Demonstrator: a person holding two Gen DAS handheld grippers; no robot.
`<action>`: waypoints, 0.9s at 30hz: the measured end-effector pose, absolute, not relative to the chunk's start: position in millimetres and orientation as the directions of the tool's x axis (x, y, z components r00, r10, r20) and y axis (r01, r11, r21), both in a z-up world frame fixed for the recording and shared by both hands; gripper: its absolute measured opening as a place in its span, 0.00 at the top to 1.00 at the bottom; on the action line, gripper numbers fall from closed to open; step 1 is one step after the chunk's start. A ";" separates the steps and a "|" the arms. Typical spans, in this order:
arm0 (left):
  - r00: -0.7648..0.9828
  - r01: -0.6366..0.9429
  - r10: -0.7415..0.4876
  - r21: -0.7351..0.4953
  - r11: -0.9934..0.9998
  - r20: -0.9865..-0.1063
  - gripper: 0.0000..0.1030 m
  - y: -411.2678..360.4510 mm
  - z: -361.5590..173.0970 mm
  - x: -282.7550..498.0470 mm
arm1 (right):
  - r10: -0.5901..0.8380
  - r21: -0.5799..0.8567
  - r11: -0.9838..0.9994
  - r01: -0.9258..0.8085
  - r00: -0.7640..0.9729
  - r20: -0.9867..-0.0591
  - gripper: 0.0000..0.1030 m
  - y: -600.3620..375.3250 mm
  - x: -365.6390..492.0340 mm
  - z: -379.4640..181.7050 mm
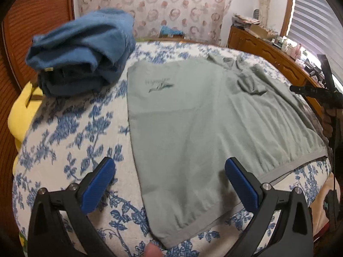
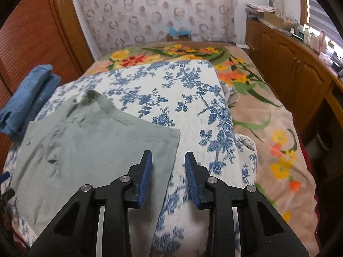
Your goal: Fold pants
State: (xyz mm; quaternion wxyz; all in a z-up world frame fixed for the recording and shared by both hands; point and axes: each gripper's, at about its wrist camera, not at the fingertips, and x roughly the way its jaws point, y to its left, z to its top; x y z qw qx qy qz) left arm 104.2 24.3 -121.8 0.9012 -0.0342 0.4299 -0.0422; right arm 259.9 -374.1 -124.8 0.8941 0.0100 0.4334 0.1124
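Note:
Grey-green shorts [image 1: 193,115] lie flat on the blue-flowered white cloth [image 1: 70,141], with a small dark logo near the far left corner. They also show in the right wrist view [image 2: 90,147]. My left gripper [image 1: 170,175] is wide open above the near hem of the shorts, holding nothing. My right gripper [image 2: 168,167] is open, narrower, hovering over the shorts' right edge where it meets the flowered cloth [image 2: 193,111]. Nothing is held.
A pile of folded blue clothes [image 1: 83,51] sits at the far left of the bed, also in the right wrist view [image 2: 25,98]. A floral bedspread [image 2: 268,115] lies to the right. A wooden cabinet [image 2: 300,64] runs along the right, a wooden door [image 2: 32,32] on the left.

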 end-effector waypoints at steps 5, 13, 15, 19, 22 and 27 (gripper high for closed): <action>0.637 0.054 -0.084 -0.065 0.996 -0.766 0.00 21.8 -125.9 102.1 | 0.197 0.083 0.973 -0.213 0.594 -0.780 0.73 -362.7 272.1 -126.1; 0.645 0.069 -0.070 -0.034 0.997 -0.761 0.00 16.5 -127.8 99.2 | 0.155 0.017 0.973 -0.229 0.602 -0.784 0.98 -357.7 275.0 -122.1; 0.645 0.068 -0.071 -0.035 0.997 -0.761 0.00 16.0 -127.6 99.1 | 0.099 -0.008 0.986 -0.166 0.628 -0.772 0.98 -366.3 274.8 -118.6; 0.645 0.068 -0.070 -0.034 0.997 -0.761 0.00 14.4 -127.5 99.0 | 0.054 -0.012 0.995 -0.100 0.629 -0.775 0.99 -383.6 278.6 -120.8; 0.647 0.068 -0.069 -0.033 0.997 -0.759 0.00 14.8 -127.2 98.8 | 0.055 -0.011 0.995 -0.100 0.627 -0.777 0.99 -386.1 278.6 -121.9; 0.663 0.069 -0.070 -0.032 0.997 -0.745 0.00 14.7 -127.1 95.6 | 0.059 -0.023 0.993 -0.117 0.651 -0.757 0.93 -381.5 269.6 -111.5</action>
